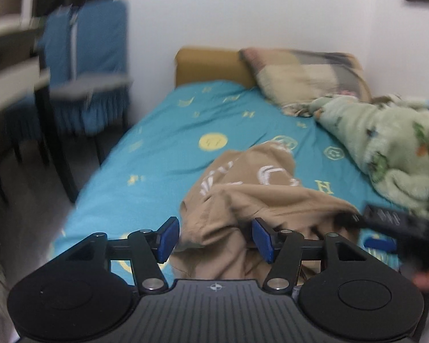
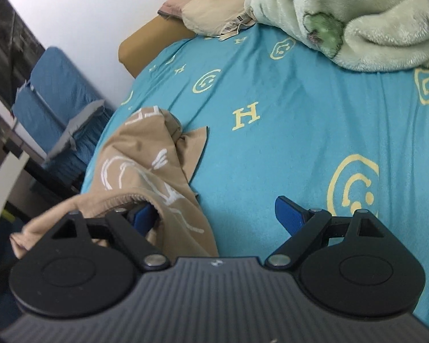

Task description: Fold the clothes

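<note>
A narrow bed (image 1: 163, 148) in a turquoise sheet runs to a white wall. The left gripper (image 1: 216, 235) tilts down over its near end, jaws parted, crumpled tan garment (image 1: 243, 188) lying loose between the pads. The right gripper (image 2: 217, 217) gapes wide, rolled sideways, garment draped over its left finger (image 2: 141, 217). Only the left view shows the right gripper's dark body; only the right shows the garment's hem toward the bed's left edge. A green blanket (image 2: 357, 20) and pillow (image 1: 303, 77) sit at the far end.

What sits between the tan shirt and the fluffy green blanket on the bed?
Nothing: only bare turquoise sheet separates the tan shirt from the green blanket, clearest in the right wrist view.
</note>
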